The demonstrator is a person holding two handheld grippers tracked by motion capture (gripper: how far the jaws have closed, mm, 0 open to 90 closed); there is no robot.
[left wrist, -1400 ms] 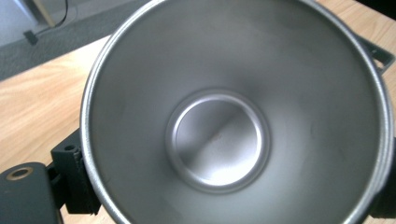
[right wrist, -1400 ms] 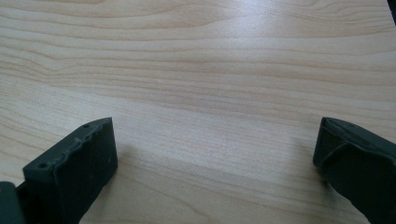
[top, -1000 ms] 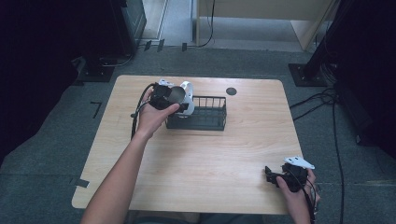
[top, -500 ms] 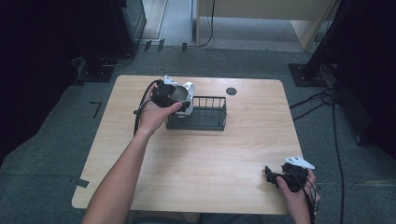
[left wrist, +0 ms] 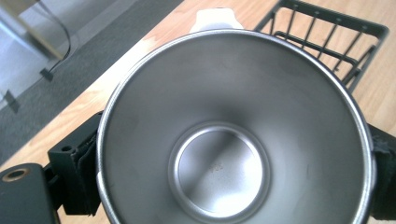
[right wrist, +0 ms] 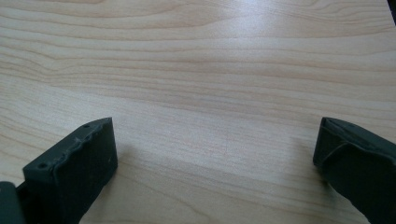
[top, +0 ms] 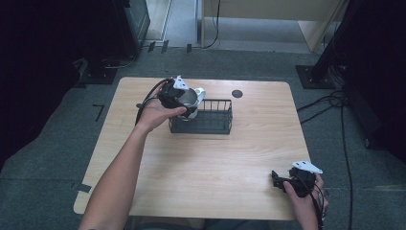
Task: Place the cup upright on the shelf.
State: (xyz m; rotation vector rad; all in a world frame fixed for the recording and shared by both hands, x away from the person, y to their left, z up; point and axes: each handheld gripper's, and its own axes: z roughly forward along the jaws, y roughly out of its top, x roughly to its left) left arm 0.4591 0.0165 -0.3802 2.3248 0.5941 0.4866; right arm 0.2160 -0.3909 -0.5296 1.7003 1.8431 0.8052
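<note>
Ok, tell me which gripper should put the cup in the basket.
Left. The left gripper already clamps the cup beside the basket; the right gripper sits open at the table's near right corner.

High view overlooks table (top: 201, 158); gripper views close.

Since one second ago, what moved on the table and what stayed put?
The left gripper, shut on the steel cup, rose a little and tipped further over the left end of the wire basket. Nothing was grabbed or let go. The basket, the black disc and the right gripper, open near the table's front right corner, stayed where they were.
</note>
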